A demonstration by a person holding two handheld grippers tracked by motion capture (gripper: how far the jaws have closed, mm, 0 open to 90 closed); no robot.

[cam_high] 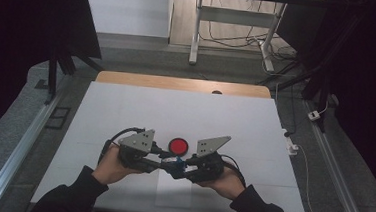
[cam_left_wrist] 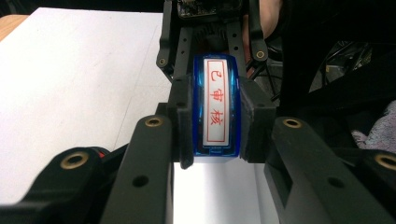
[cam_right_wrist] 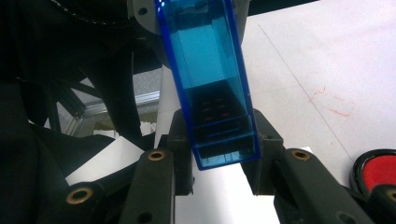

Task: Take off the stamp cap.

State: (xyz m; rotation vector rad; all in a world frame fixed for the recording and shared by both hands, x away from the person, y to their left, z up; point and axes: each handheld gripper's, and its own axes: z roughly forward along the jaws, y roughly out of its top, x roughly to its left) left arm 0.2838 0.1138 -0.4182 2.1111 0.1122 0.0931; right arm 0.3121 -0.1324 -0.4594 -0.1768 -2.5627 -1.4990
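White table takes up the middle of the high view, its wooden far edge showing along the top, and both of the person's forearms come in from the bottom. Left gripper sits just left of centre low in the frame, right gripper just right of it, tips meeting over the table's near half. Between them is the blue stamp, small and half hidden at the point where the tips meet. In the left gripper view the stamp stands dead centre, white label with red characters facing the camera, and the jaws are clamped on its two blue sides, pads pressed flat against it. In the right gripper view the stamp runs as a clear blue case from the top centre down to the middle, tilted, its lower end wedged between the right gripper's jaws, which are closed in on it. Just beyond the grippers on the table lies the red pad, a round red disc in a black rim; it shows again at the lower right edge of the right gripper view.
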